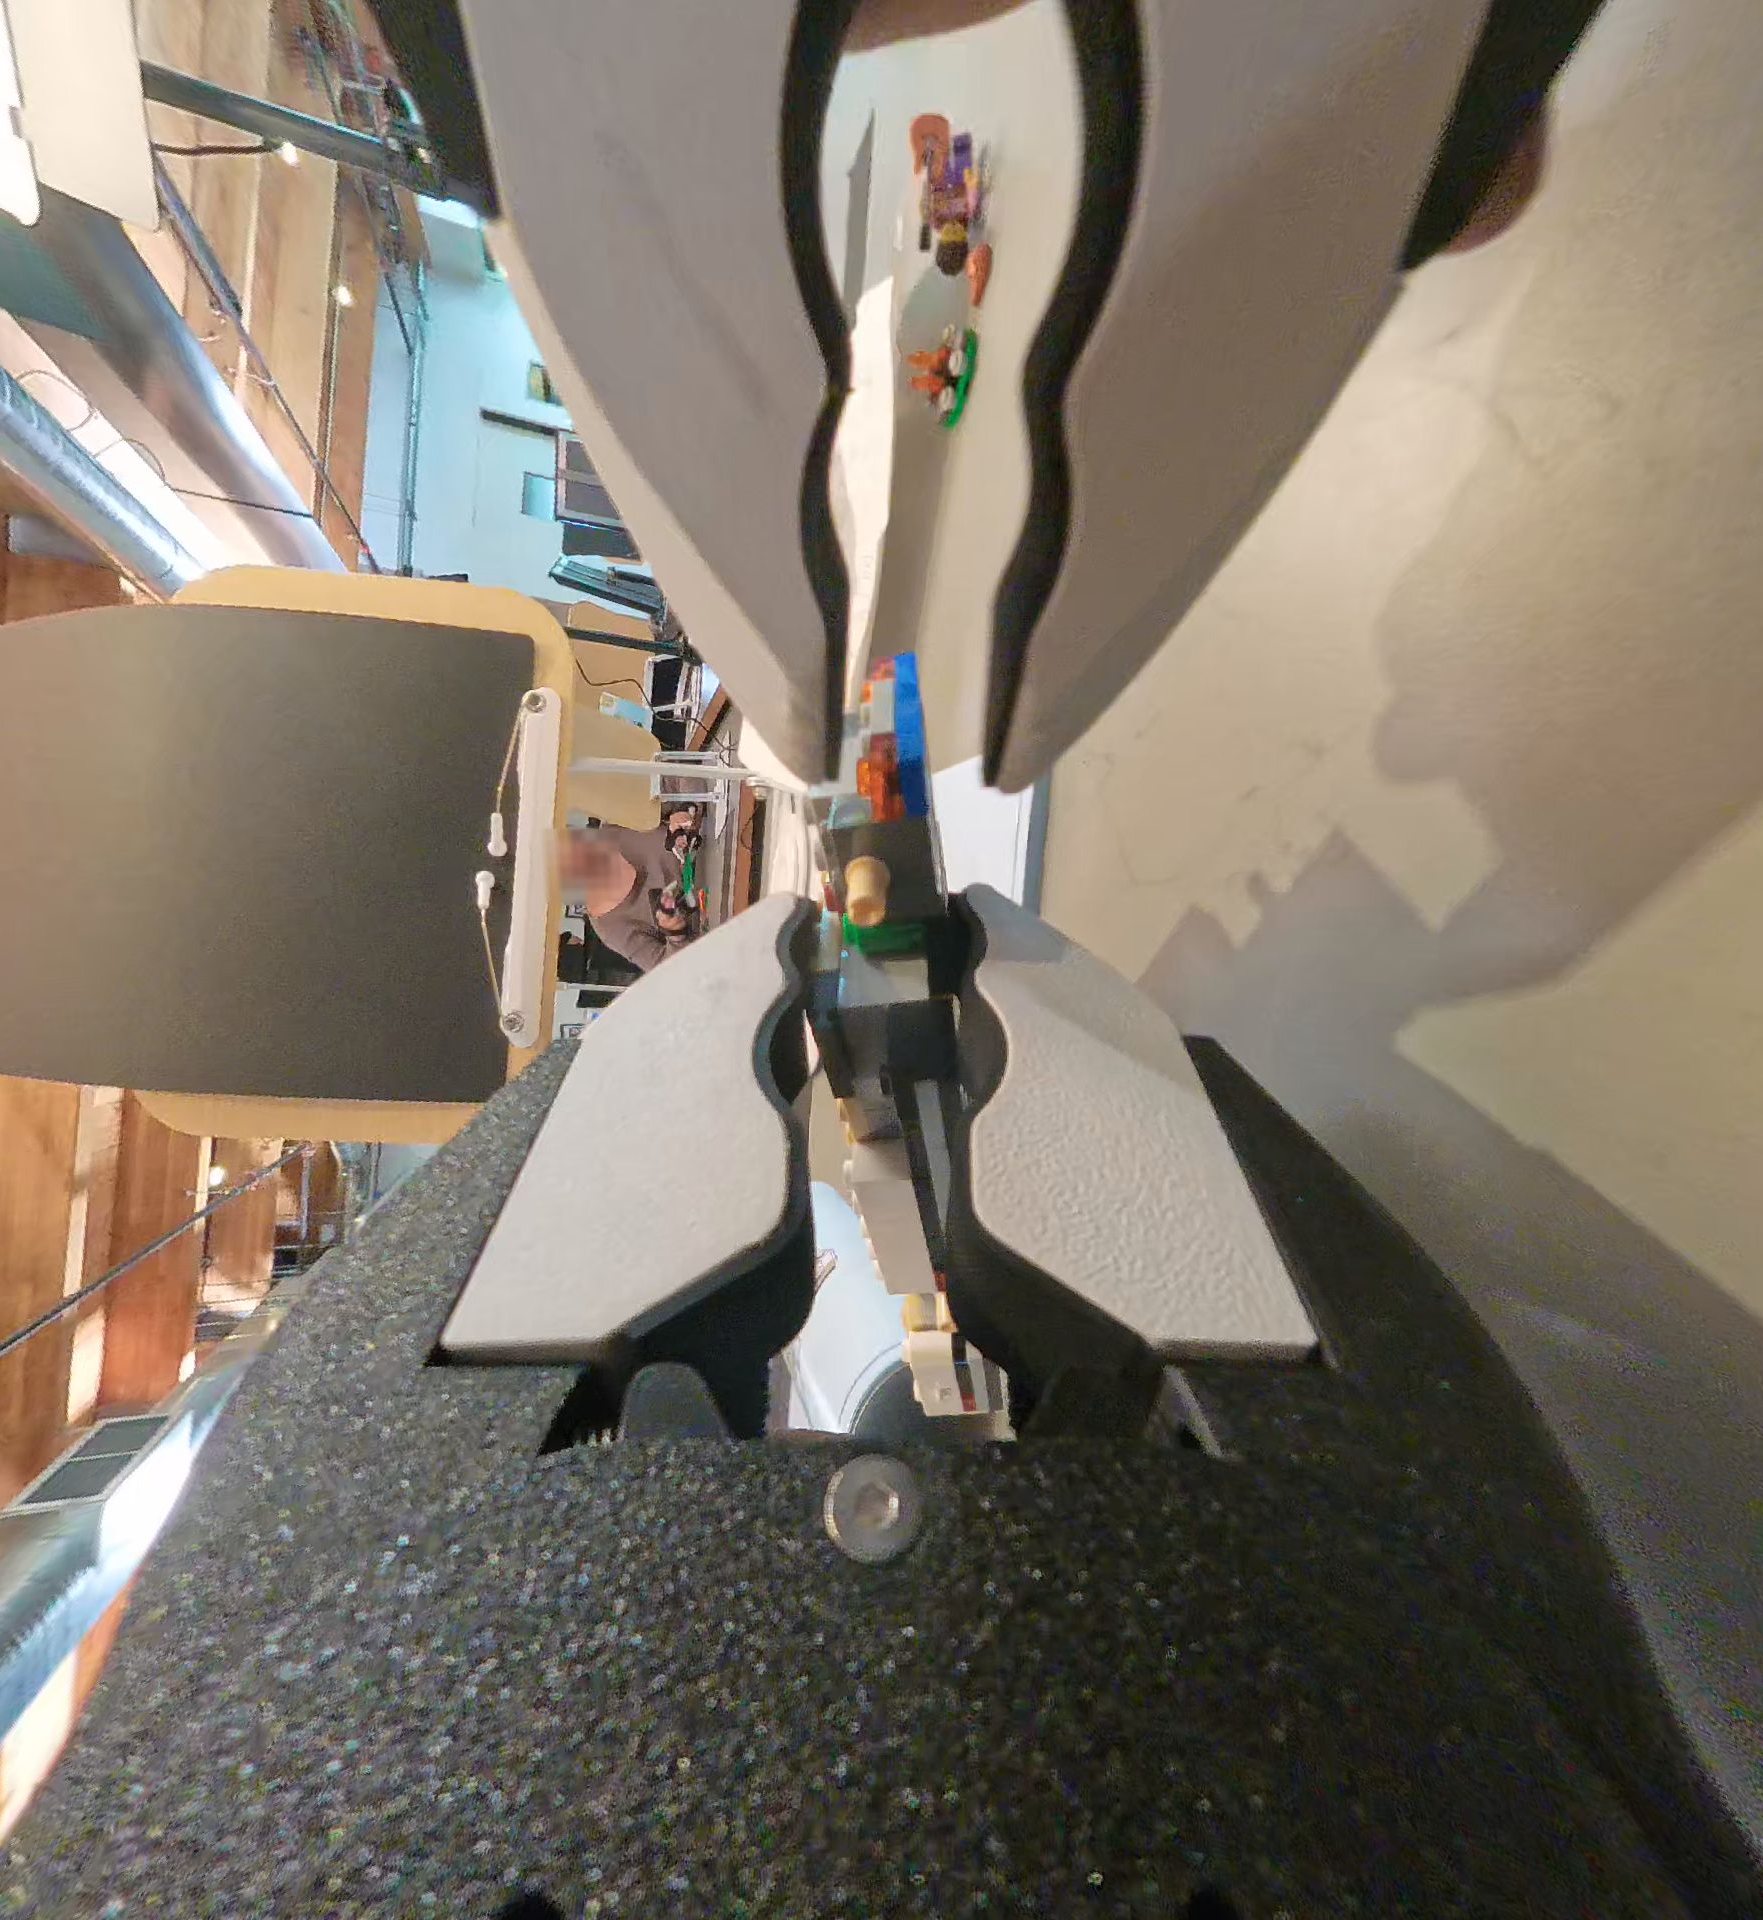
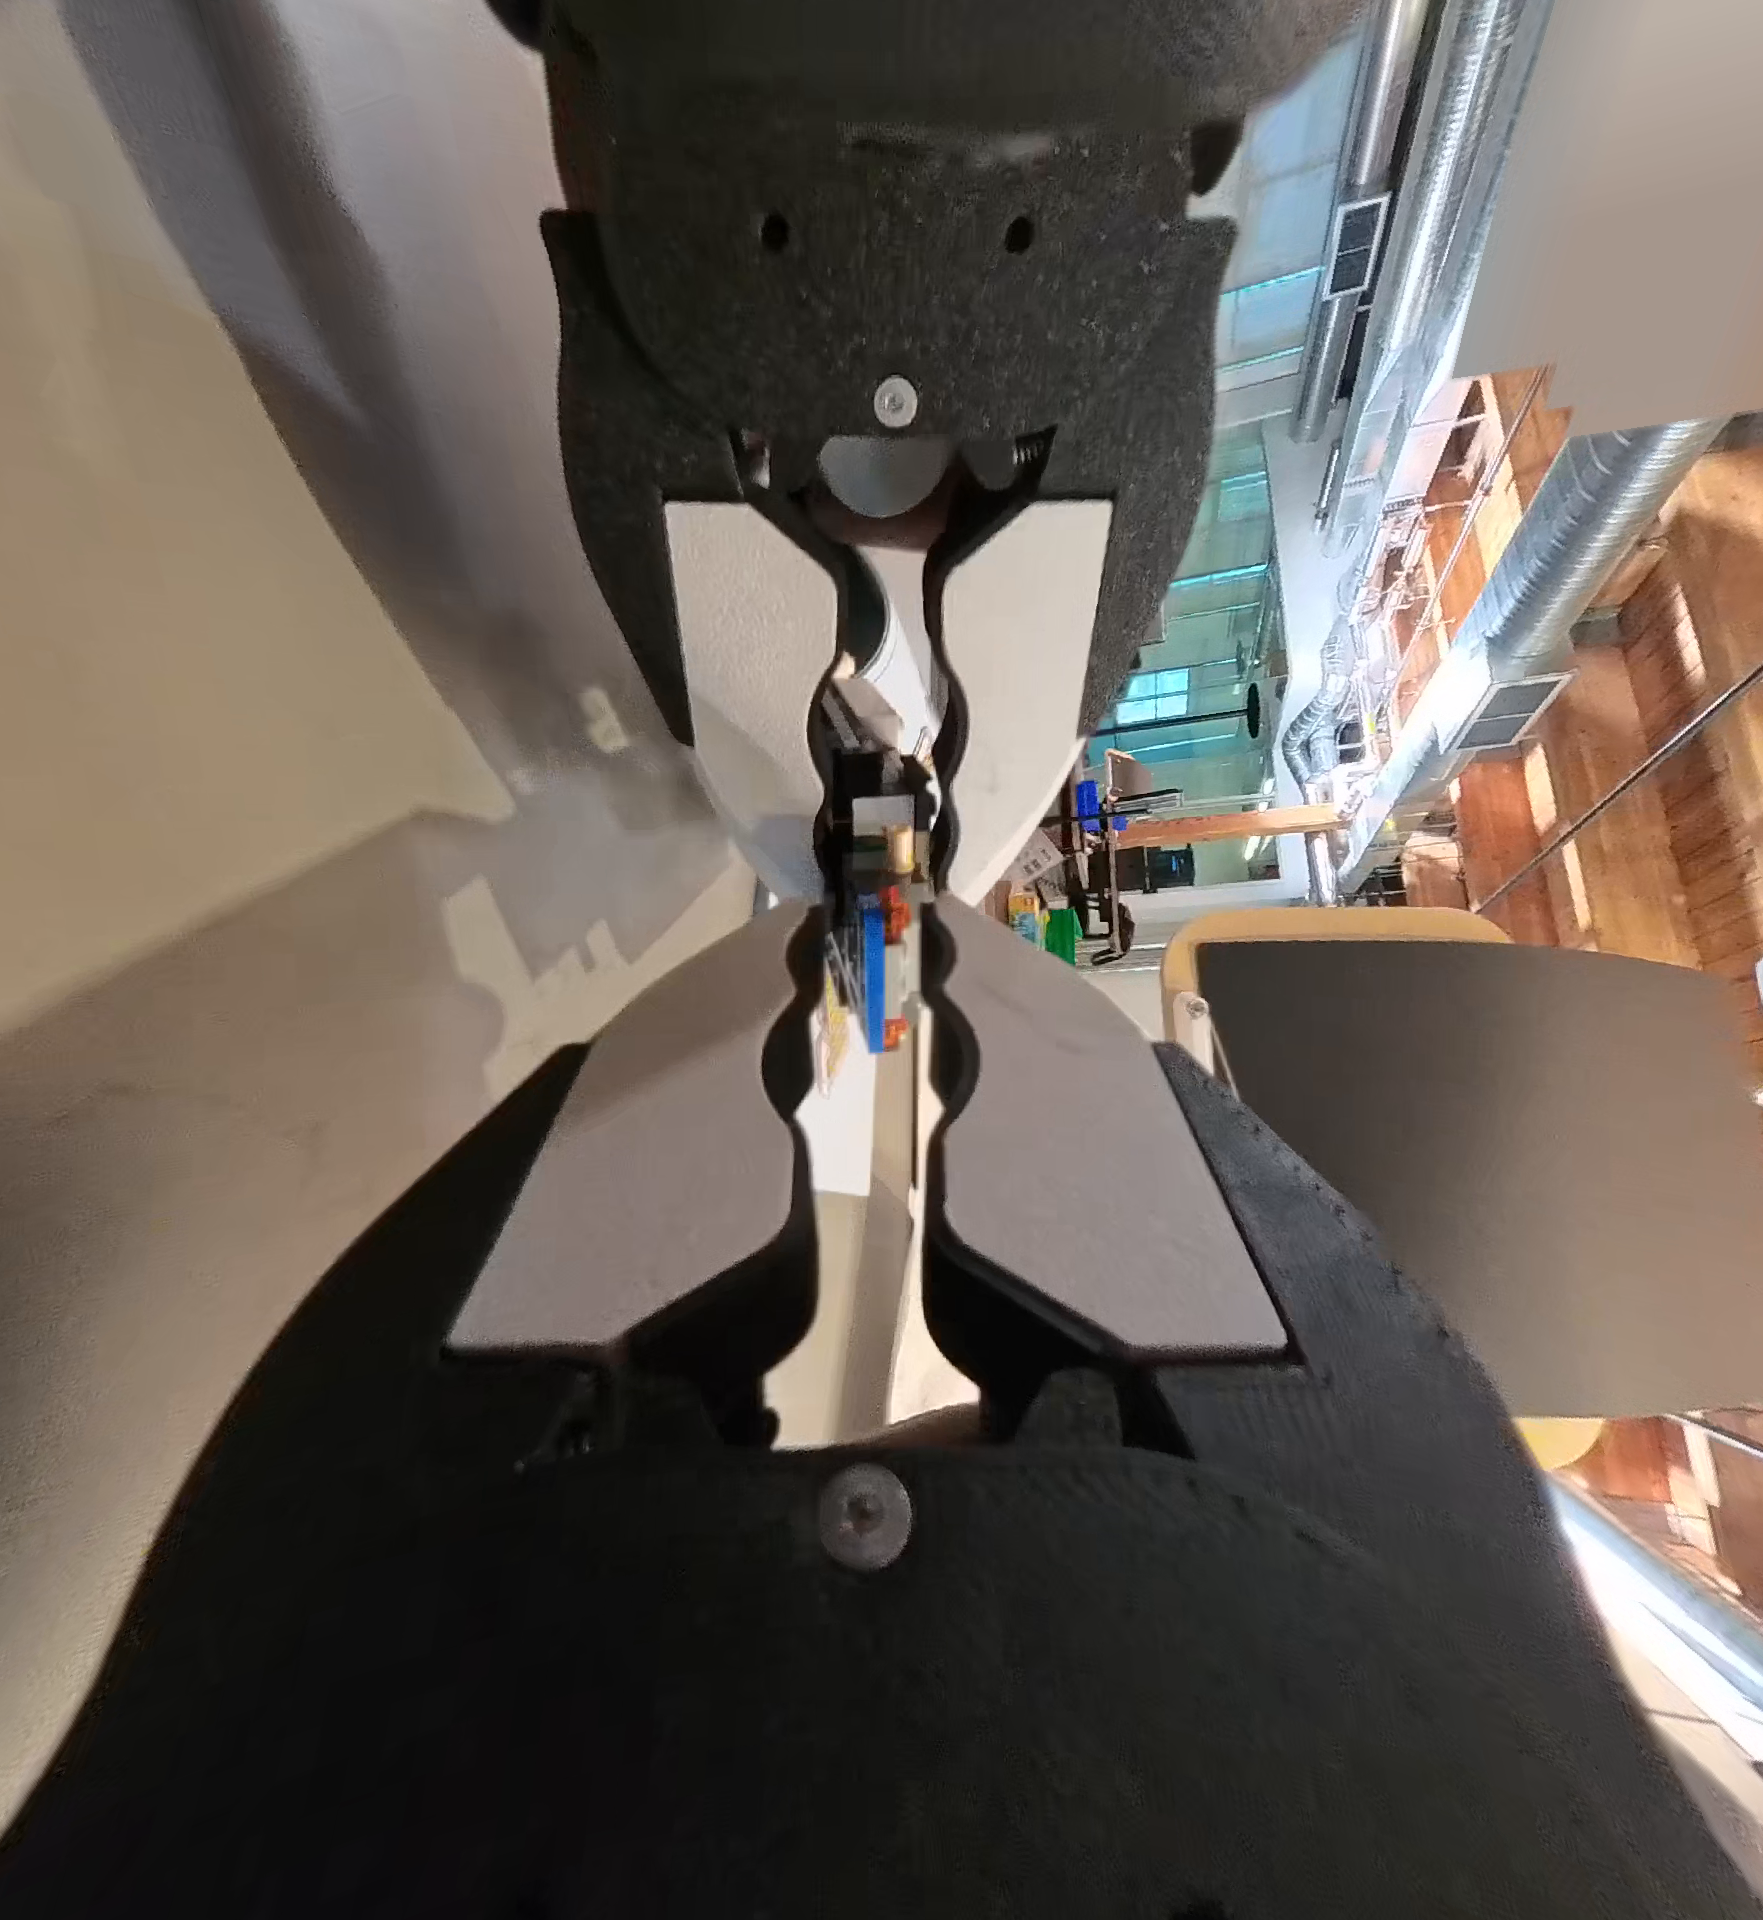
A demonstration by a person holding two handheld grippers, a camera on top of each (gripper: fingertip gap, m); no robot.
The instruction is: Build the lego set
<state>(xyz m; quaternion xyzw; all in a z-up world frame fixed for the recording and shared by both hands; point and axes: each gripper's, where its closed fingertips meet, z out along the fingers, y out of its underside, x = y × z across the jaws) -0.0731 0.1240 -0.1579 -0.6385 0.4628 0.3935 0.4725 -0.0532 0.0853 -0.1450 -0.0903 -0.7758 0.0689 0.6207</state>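
Left wrist view: rolled sideways, from just behind the left gripper (image 1: pixel 882 914), along its grey fingers, very near the long grey-and-black toy-brick build (image 1: pixel 882 1039) and facing the right gripper (image 1: pixel 908 774) tip to tip, pale tabletop (image 1: pixel 1479 623) on the right. Right wrist view: rolled the opposite way, from behind the right gripper (image 2: pixel 872 914), straight at the left gripper (image 2: pixel 882 831), tabletop (image 2: pixel 129 935) on the left. Shared: brick build (image 2: pixel 866 935), both grippers' fingers, tabletop, black-seated wooden chair (image 1: pixel 233 852) (image 2: pixel 1479 1143).
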